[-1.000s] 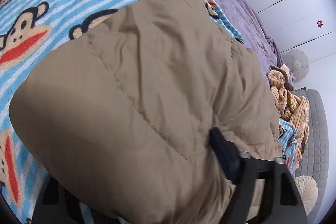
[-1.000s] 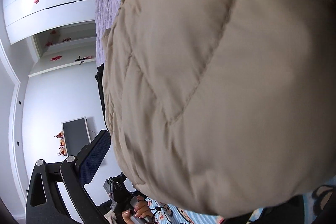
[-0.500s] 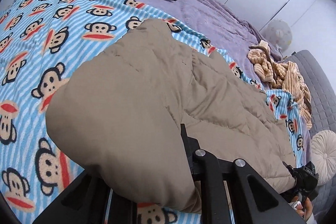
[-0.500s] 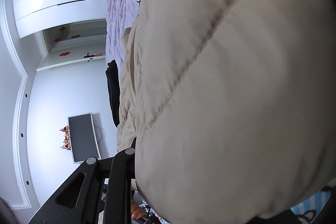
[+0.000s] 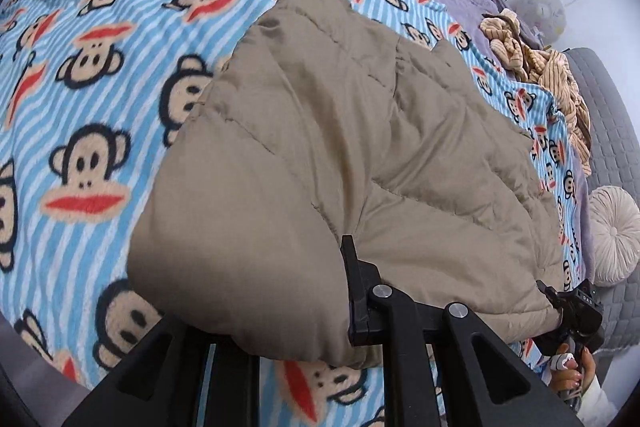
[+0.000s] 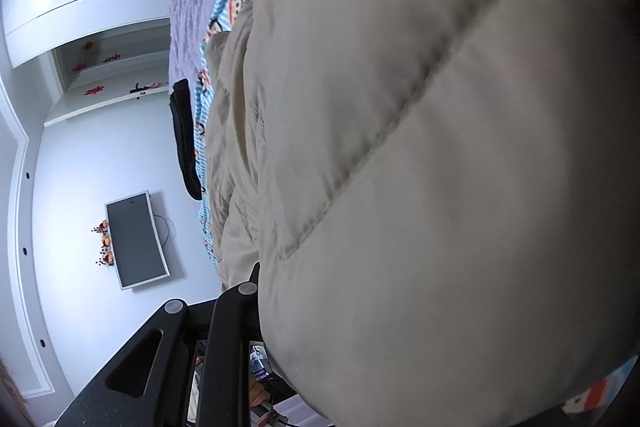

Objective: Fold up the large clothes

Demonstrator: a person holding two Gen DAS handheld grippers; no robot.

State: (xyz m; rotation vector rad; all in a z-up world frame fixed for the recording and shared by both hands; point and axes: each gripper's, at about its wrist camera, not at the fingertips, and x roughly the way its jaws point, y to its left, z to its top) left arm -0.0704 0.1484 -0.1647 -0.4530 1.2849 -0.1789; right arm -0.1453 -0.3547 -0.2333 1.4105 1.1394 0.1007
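with the left gripper (image 5: 320,311) and right gripper (image 6: 256,307) both clamped on the near hem of the tan quilted coat (image 5: 360,155) filling mid-frame over the monkey blanket (image 5: 92,107), carry both corners evenly.

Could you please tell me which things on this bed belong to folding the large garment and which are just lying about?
Part of the job:
- beige quilted coat
- left hand-held gripper, clamped on its hem
- right hand-held gripper, gripping the far hem

Just lying about:
- monkey-print blanket
- striped tan garment
- black garment
- round cushion
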